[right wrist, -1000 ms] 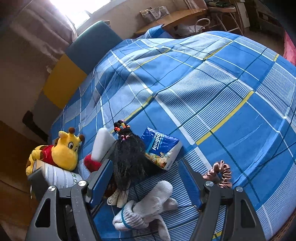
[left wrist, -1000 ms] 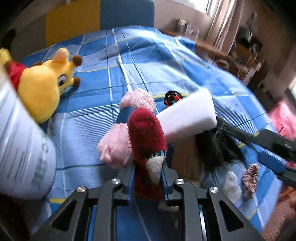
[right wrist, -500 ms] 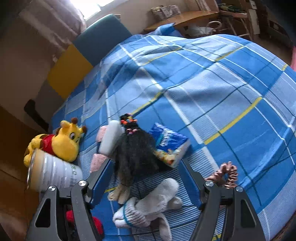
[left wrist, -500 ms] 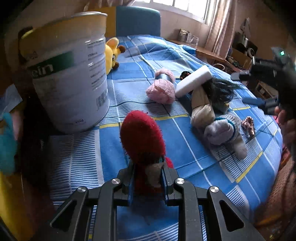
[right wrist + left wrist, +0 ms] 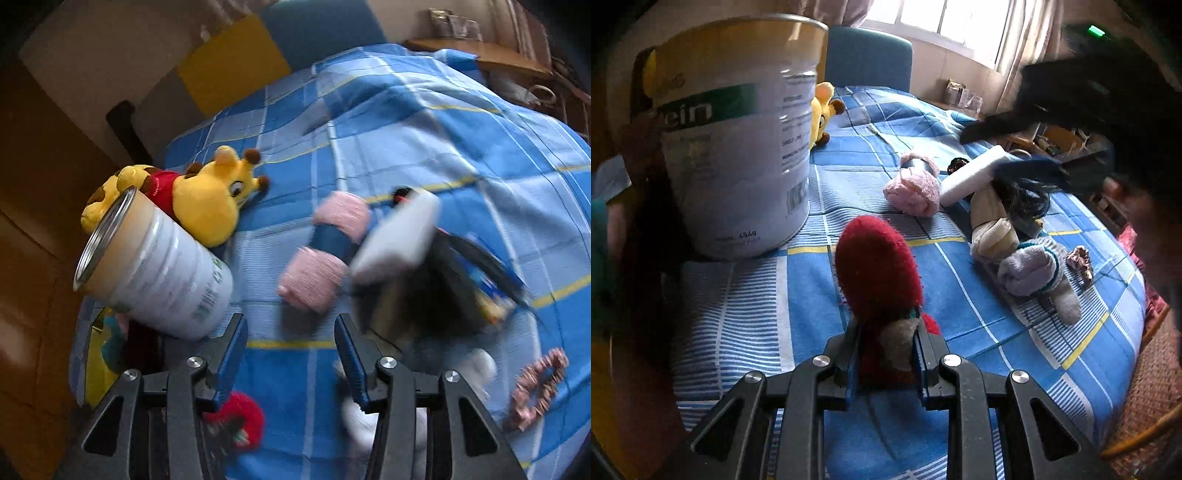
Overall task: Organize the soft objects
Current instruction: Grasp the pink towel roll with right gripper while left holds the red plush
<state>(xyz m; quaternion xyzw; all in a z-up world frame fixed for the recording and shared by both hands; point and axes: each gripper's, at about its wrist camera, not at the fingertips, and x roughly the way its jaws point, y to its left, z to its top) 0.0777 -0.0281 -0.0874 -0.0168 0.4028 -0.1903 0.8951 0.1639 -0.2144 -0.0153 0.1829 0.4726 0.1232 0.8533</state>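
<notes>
- The red sock [image 5: 877, 267], light and soft, is kept pinched at its cuff by the left gripper [image 5: 886, 354], just beside the white can [image 5: 735, 147].
- The right gripper [image 5: 290, 354] is seen closing on nothing, near the can.

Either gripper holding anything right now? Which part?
Left gripper is shut on the red sock, clamped at its lower, cuff end. Right gripper holds nothing; its jaws are closing with only bedspread between.
</notes>
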